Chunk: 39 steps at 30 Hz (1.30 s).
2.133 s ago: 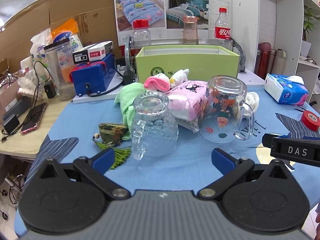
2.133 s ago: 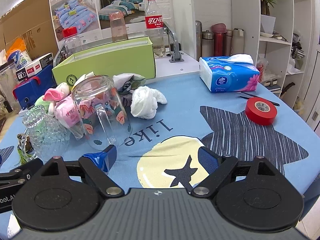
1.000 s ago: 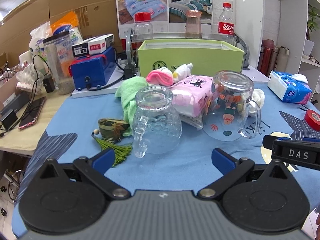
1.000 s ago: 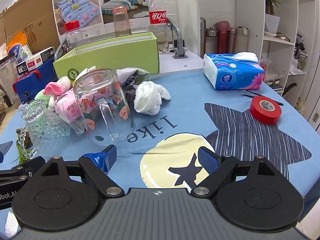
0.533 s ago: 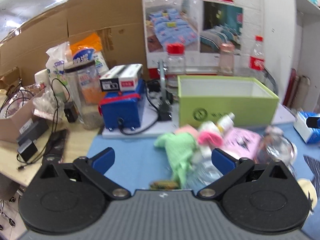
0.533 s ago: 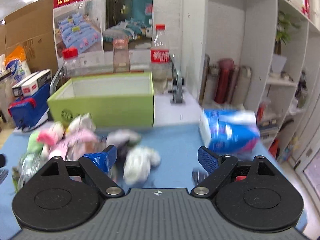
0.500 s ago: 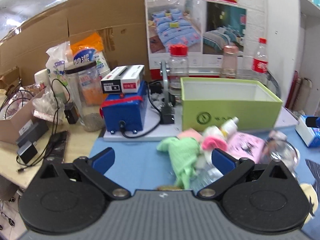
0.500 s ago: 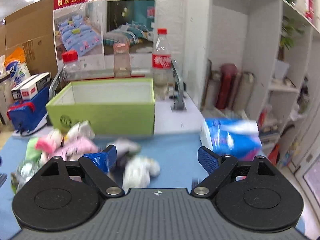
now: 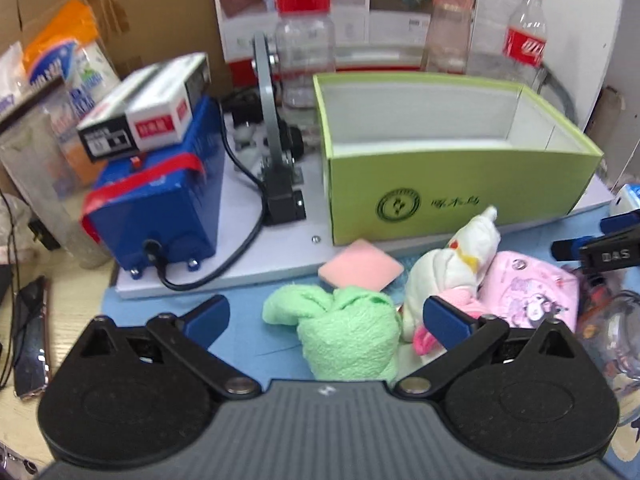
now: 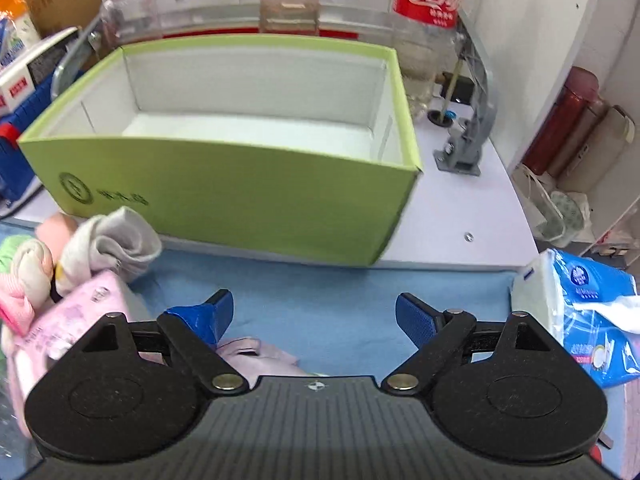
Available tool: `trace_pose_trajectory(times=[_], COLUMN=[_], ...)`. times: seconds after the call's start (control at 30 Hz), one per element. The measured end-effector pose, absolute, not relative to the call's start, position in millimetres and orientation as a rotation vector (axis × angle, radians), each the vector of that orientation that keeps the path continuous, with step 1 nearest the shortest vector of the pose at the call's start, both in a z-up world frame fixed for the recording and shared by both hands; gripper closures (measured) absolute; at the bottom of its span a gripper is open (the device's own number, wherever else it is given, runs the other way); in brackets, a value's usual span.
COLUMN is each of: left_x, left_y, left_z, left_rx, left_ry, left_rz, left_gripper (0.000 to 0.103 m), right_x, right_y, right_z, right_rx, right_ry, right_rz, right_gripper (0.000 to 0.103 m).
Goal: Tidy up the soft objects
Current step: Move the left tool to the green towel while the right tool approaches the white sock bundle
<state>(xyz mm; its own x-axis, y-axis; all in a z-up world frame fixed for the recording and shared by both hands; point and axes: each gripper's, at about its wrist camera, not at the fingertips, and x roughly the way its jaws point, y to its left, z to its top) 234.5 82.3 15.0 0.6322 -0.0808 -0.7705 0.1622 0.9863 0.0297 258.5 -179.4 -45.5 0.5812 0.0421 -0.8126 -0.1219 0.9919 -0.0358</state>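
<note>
One green towel (image 9: 348,336) | crumpled, fuzzy | beside white plush (image 9: 452,268)

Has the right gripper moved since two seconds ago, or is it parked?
Yes. The right gripper has advanced toward the open green cardboard box, which now fills its view; its fingers are open and empty.

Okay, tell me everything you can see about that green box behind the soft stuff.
The green box is an open-topped rectangular carton, lime green outside and plain white inside, apparently cardboard. Its front wall carries a dark round emblem and a few printed characters. Nothing shows inside it. It stands upright on a pale board at the back edge of the blue tablecloth. A white sock lies bunched by its front wall, though contact cannot be confirmed. Bottles stand behind it.
</note>
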Motion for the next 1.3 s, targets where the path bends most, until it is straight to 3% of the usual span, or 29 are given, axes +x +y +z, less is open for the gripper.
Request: trace_pose_trajectory(times=[0.3,0.43,0.8,1.03,1.3], left_x=[245,225,173,149,145], left_y=[132,175,202,189,182], left_z=[-32,-35,11,39,19], left_rx=[0.114,-0.009,-0.031,-0.066,-0.06], left_ry=[0.993,1.018,0.83,0.745,0.807], left_rz=[0.09,0.099,0.264,0.19,0.171], left_gripper=[0.001,0.001,0.001,0.001,0.001], right_x=[251,244,187,140,118], right_y=[-206,-213,-244,-261,-252], right_z=[-54,-50,-25,7,-48], right_rx=[-0.036,-0.034,-0.149,0.048,0.106], right_ry=[0.967,0.939,0.883,0.725,0.787], right_rz=[0.055,0.03,-0.09,-0.018,-0.011], right_gripper=[0.028,0.028,0.028,0.028,0.028])
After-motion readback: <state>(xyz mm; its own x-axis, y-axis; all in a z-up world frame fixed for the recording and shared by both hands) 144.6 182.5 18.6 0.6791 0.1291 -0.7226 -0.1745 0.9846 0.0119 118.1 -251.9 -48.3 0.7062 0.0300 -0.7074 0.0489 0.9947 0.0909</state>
